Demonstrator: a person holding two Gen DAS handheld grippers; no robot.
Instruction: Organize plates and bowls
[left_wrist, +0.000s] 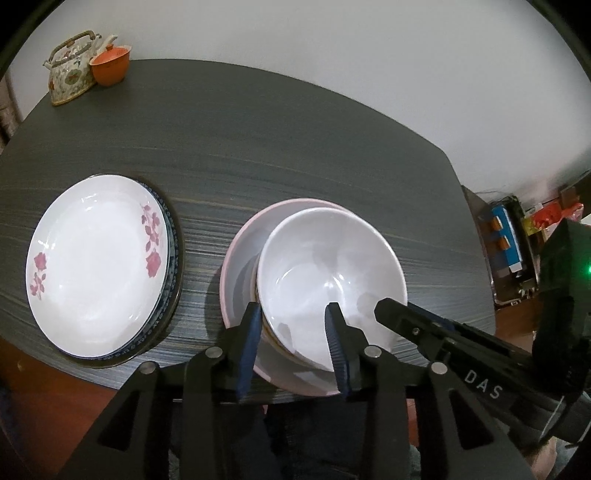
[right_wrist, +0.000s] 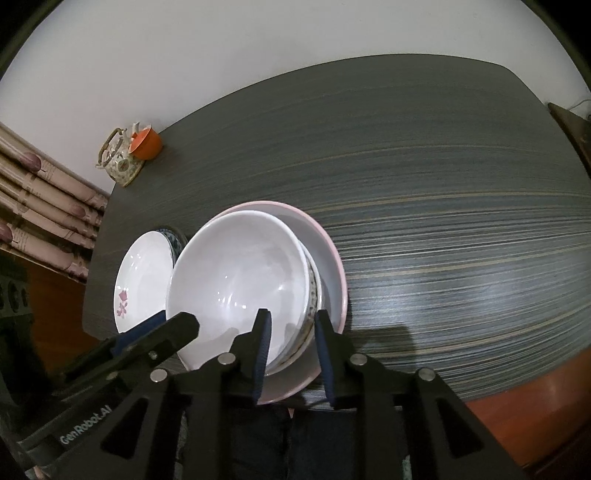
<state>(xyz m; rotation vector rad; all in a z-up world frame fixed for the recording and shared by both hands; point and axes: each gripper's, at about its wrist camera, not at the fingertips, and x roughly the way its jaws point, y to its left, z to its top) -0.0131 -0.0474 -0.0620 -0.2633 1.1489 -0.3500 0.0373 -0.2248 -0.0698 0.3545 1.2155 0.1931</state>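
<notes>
I count three stacked plates (left_wrist: 99, 266), three nested bowls (left_wrist: 332, 273), one teapot (left_wrist: 70, 72) and one orange cup (left_wrist: 110, 66).

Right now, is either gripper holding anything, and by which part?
Nothing looks gripped. The left gripper and right gripper each straddle the near rim of the white bowl, pads not pressing; it sits nested in the pink bowl.

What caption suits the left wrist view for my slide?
Both grippers straddle the white bowl's rim, nested in a pink bowl, beside stacked plates.

Glossy ceramic bowl (left_wrist: 332, 266); matt wood-grain table (left_wrist: 258, 140).
</notes>
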